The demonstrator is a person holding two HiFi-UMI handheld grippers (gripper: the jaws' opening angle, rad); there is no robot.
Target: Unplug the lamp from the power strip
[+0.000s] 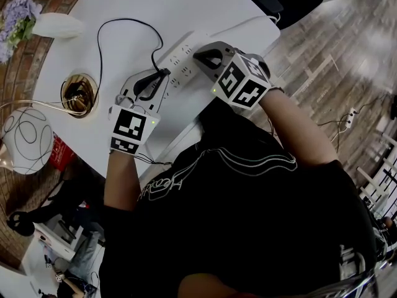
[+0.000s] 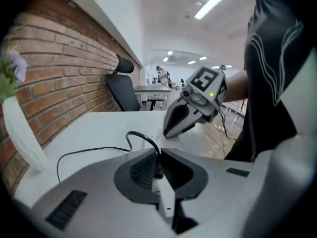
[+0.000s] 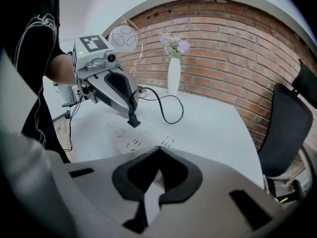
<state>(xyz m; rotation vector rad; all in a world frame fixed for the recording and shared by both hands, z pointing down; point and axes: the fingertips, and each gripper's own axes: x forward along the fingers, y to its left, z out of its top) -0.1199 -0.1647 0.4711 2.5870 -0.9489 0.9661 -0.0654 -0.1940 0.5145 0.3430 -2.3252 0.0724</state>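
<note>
On the white table (image 1: 124,5) in the head view, one white power strip (image 1: 180,54) is seen, with two grippers at it. The left gripper (image 1: 158,78) is clamped on the one black plug (image 1: 165,72) at the strip's left edge. The right gripper (image 1: 198,56) is set on the strip's top, jaws together. One black cord (image 1: 99,42) is looped from the plug toward the one lamp (image 1: 25,135), a white globe at the table's left. One vase (image 1: 59,25) with flowers is noted at the far edge.

In the left gripper view, both jaws are closed on the plug (image 2: 157,170), with the cord (image 2: 94,150) trailing left. The right gripper (image 2: 166,133) is seen tip-down beyond. One office chair (image 2: 124,90) is noted by the brick wall.

In the right gripper view, the jaw tips are shut together over the strip (image 3: 133,142), nothing gripped. The plug (image 3: 133,122) is held at the strip's surface by the left gripper (image 3: 132,117); whether its pins are out cannot be told.
</note>
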